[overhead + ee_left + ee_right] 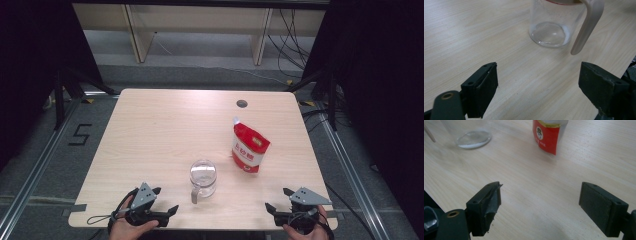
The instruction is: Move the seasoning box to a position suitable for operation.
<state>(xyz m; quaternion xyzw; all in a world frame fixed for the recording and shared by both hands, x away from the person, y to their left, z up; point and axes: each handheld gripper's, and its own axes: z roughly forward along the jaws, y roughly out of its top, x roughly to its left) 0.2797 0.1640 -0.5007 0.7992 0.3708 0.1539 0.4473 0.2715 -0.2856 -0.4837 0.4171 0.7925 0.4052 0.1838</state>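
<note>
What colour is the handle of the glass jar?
The handle of the glass jar is a pale beige; the left gripper view shows it best.

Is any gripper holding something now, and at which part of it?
Nothing is held. The left gripper and right gripper are open, apart from the glass jug and red pouch.

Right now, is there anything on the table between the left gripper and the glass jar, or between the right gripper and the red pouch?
Nothing visible. The left gripper, jaws open, faces the glass jar across bare table. The right gripper, also open, has bare wood up to the red pouch.
</note>
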